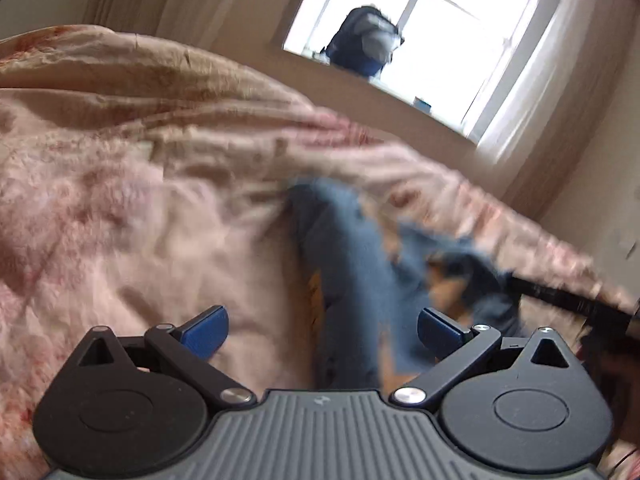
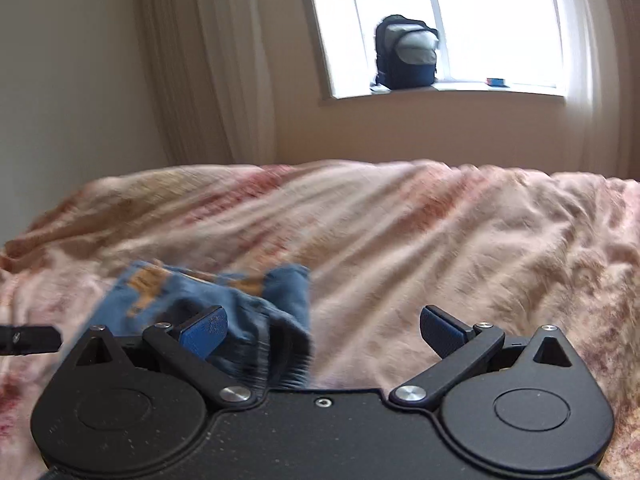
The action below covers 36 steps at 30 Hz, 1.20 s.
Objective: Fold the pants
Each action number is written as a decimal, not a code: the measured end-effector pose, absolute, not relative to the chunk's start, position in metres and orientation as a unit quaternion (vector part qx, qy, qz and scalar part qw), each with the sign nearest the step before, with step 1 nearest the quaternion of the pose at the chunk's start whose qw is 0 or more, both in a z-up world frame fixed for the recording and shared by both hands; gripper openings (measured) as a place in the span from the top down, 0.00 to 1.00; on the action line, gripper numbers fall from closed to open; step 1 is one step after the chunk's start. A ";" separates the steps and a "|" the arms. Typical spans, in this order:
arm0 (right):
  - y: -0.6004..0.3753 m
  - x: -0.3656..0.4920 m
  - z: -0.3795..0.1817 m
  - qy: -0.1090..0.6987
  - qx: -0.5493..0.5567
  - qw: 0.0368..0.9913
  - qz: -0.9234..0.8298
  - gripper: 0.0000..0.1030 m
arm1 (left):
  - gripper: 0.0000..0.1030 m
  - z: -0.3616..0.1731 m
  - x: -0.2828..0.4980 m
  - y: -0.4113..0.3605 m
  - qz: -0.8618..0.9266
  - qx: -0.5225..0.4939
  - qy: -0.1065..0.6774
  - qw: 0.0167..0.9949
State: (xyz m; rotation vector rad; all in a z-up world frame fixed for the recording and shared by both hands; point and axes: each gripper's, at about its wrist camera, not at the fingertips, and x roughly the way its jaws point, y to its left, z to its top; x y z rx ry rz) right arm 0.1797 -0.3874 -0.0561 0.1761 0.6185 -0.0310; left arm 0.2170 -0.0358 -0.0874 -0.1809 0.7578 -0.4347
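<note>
Blue jeans with orange patches lie on a pink flowered bedspread. One leg runs away from my left gripper, which hangs open above it with nothing between its blue pads. In the right wrist view the jeans lie bunched at the lower left, partly behind the left finger. My right gripper is open over the bedspread, empty. The black tip of the other gripper shows at the left edge. Both views are blurred by motion.
Behind the bed a pale wall holds a bright window. A dark blue backpack and a small blue item stand on the sill. Pale curtains hang to the left.
</note>
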 end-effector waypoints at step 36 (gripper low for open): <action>-0.406 0.210 -0.085 0.280 0.280 0.904 0.163 0.00 | 0.00 -0.090 0.213 -0.026 -0.289 -0.153 0.335 0.884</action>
